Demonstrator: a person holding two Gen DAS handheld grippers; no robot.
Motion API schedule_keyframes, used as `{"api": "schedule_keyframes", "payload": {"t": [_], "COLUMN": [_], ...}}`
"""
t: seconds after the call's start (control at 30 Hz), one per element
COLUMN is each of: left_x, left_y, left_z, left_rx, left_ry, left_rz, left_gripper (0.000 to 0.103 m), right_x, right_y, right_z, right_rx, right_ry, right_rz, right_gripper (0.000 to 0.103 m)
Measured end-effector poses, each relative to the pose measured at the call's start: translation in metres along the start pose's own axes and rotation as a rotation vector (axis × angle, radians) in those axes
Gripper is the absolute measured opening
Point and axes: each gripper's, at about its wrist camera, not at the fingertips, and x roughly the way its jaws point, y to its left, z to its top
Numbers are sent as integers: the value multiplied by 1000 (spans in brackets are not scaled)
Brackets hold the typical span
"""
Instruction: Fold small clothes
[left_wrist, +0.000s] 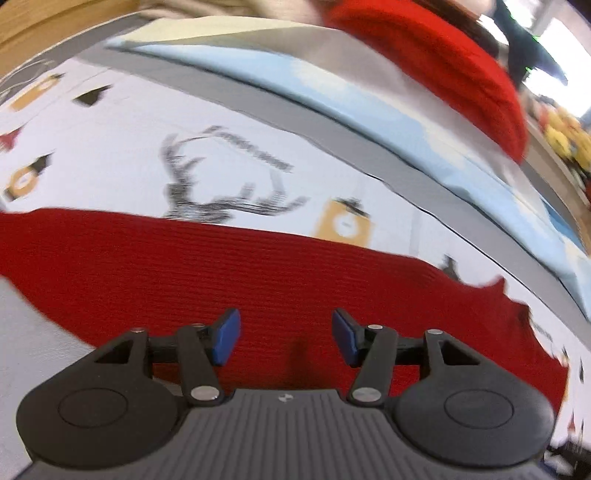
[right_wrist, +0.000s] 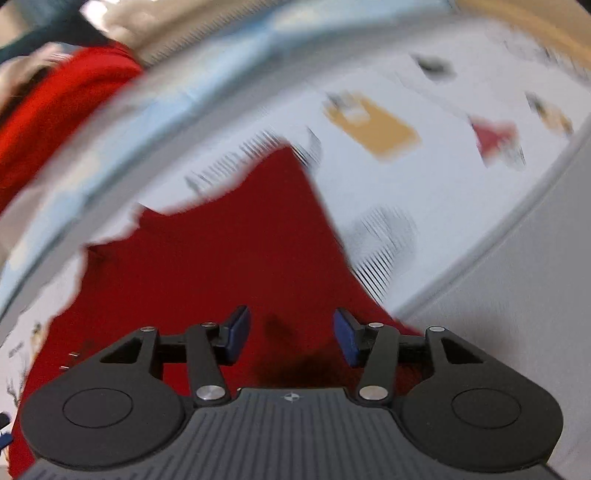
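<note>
Both jaws apart, nothing clamped: left gripper (left_wrist: 286, 338) and right gripper (right_wrist: 291, 338) hover over red knit (left_wrist: 258, 273) lying flat on printed cloth (left_wrist: 110, 166); likely regrasp next, so pinch matching edges, lift evenly, avoid snagging cloth underneath.

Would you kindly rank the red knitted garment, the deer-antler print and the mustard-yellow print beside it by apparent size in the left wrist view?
1. red knitted garment, by far the largest, though nearest the camera.
2. deer-antler print.
3. mustard-yellow print, clearly the smallest.
</note>
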Motion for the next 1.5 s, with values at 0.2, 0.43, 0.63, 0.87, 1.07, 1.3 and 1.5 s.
{"api": "schedule_keyframes", "payload": {"t": [0.2,0.43,0.63,0.87,1.07,1.3,1.5], "left_x": [9,23,27,20,20,18,-9], "left_y": [49,122,161,184,184,162,122], "left_z": [10,2,-1,-3,-3,-3,8], "left_rx": [-139,-363,-428,-535,-538,-423,-305], "left_ry": [6,52,36,25,-1,-72,-208], "left_rz": [120,251,290,341,349,345,313], "left_gripper": [61,61,63,63,58,13,12], "right_x": [-4,-29,-38,-38,-38,-41,-45], "right_y": [-2,19,35,36,38,32,29], "right_z": [-3,-10,-12,-12,-13,-11,-8], "right_rx": [21,-64,-151,-161,-168,-171,-173], "right_ry": [5,-118,-165,-163,-157,-150,-152], "right_rz": [-34,-32,-23,-27,-15,-8,0], "right_gripper": [53,53,53,53,53,54,54]}}
